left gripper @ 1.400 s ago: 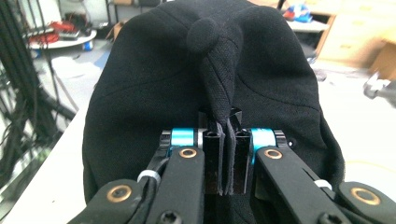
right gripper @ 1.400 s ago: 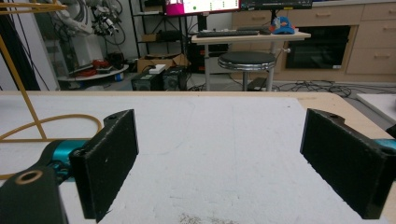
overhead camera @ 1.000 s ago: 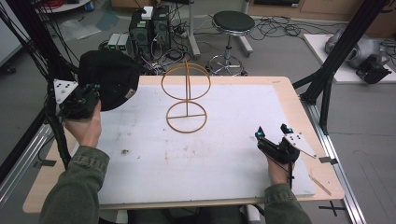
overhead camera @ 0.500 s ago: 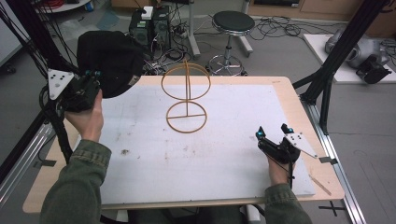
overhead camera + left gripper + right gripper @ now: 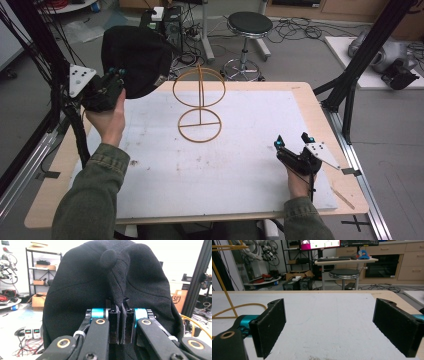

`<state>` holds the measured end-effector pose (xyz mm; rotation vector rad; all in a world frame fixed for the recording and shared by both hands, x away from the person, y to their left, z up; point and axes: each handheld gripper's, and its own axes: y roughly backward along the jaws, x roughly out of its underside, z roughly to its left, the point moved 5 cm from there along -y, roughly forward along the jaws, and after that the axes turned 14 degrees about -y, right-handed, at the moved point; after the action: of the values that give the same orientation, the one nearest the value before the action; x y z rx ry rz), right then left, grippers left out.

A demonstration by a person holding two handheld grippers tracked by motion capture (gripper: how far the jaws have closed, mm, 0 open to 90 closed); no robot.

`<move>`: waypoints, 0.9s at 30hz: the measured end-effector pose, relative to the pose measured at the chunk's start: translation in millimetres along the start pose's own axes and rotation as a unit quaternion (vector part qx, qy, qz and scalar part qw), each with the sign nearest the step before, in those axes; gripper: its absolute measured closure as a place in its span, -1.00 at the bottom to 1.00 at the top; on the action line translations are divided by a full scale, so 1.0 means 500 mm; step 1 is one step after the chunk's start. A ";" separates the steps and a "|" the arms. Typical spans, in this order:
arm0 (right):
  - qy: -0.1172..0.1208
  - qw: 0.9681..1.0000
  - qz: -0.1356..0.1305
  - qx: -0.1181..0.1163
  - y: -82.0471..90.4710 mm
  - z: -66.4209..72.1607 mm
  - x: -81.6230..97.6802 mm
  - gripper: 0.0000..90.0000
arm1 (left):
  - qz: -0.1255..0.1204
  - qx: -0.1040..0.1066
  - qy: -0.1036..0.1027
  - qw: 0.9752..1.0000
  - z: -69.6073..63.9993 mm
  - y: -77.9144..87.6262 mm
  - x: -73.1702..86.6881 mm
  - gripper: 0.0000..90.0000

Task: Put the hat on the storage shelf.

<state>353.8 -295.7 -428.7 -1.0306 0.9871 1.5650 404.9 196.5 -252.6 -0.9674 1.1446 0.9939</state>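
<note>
Left gripper (image 5: 116,75) up in the air past the table's far-left corner, jaws pinched tight on a fold of a black cap (image 5: 136,59), fabric squeezed flat btwn the two pads in the left gripper view (image 5: 121,322). Cap (image 5: 110,292) hanging off the jaws w/ its top button facing the camera, clear of the table, floor and cables behind it. Grey plate on top of that gripper, left hand (image 5: 107,117) wrapped round the grip, green sleeve (image 5: 95,200) coming in from the bottom. Right gripper (image 5: 294,143) low at the near-right of the white sheet (image 5: 240,165), jaws wide apart w/ nothing btwn them, just bare sheet (image 5: 329,322) in the gap in the right gripper view. Can't tell if it's actually touching the sheet. Yellow wire stand (image 5: 200,102) mid-table toward the far side, flat ring on the sheet, upright ring on a post above it; well apart from both grippers. Bit of it at the left edge of the right gripper view (image 5: 227,290). Round stool (image 5: 249,25) on the floor beyond the far edge of the table (image 5: 325,130).
</note>
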 end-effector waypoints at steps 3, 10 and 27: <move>0.000 1.000 0.001 -0.004 0.000 0.004 0.001 -0.76 | -0.002 0.009 0.000 1.000 -0.016 -0.011 -0.005 0.94; 0.005 1.000 -0.001 -0.005 0.001 0.007 0.001 -0.76 | -0.005 0.033 0.001 0.999 -0.056 -0.034 -0.012 0.93; 0.003 1.000 -0.001 -0.008 0.003 0.007 0.000 -0.76 | -0.006 0.060 0.008 0.998 -0.103 -0.069 -0.015 0.94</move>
<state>352.0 -292.8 -427.3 -1.0470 0.9778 1.5711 424.0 137.0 -249.5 -0.8866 1.1963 0.8982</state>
